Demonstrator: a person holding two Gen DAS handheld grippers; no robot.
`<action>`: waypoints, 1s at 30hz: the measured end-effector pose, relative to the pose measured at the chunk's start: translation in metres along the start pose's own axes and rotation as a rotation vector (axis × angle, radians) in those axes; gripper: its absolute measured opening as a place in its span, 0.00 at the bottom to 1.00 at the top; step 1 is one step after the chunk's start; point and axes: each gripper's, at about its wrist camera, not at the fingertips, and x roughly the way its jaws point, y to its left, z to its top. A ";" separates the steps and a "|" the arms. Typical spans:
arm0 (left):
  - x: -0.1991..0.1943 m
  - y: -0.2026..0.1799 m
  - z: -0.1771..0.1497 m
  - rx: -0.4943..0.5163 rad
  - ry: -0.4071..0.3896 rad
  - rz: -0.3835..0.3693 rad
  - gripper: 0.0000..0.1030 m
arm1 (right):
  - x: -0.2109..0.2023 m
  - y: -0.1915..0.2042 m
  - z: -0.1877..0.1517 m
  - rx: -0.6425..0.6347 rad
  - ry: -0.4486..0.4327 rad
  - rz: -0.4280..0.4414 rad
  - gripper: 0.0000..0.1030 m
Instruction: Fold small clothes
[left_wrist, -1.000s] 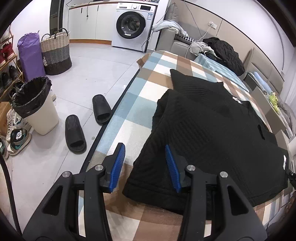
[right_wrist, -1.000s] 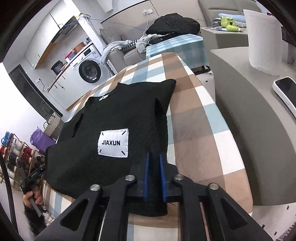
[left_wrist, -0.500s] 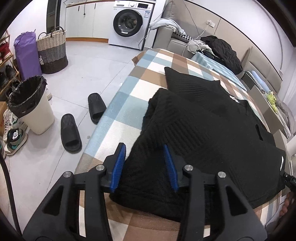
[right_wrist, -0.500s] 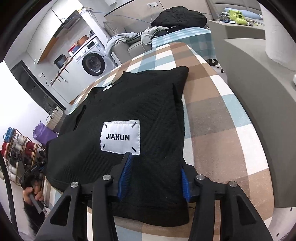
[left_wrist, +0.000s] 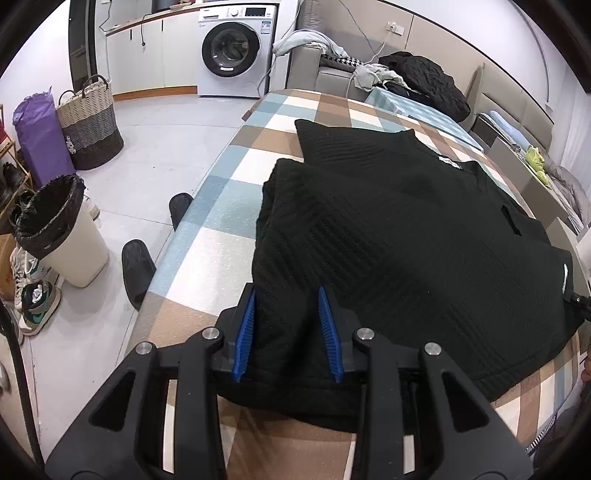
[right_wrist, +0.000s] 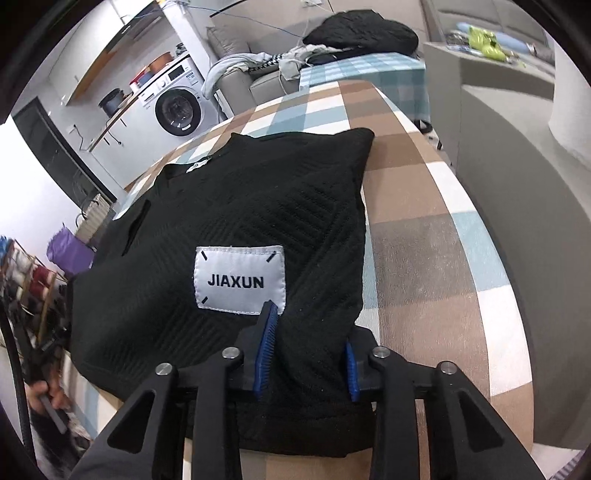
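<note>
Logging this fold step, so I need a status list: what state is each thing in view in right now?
Black garment: partly folded, flat on the checked cloth.
Left gripper: closing around the garment's near edge.
Right gripper: closing around the near edge.
Washing machine: door shut.
Bin: lined, no lid.

Each wrist camera sits just behind its own fingers, angled steeply down and very near the black garment (left_wrist: 406, 251) (right_wrist: 240, 206). Both share it, the checked cloth (left_wrist: 221, 206) (right_wrist: 417, 236) and, far ahead, the washing machine (left_wrist: 232, 48) (right_wrist: 177, 107); the right view's edges look blurred.
</note>
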 end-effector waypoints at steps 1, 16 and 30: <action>-0.002 0.001 0.000 -0.003 -0.003 -0.003 0.28 | -0.004 0.000 -0.002 -0.009 0.000 0.009 0.40; -0.024 0.013 -0.009 -0.016 -0.047 -0.014 0.26 | -0.031 0.000 -0.020 -0.023 -0.062 0.042 0.42; -0.053 0.012 0.016 -0.049 -0.162 -0.045 0.04 | -0.065 0.012 -0.007 -0.041 -0.192 0.076 0.09</action>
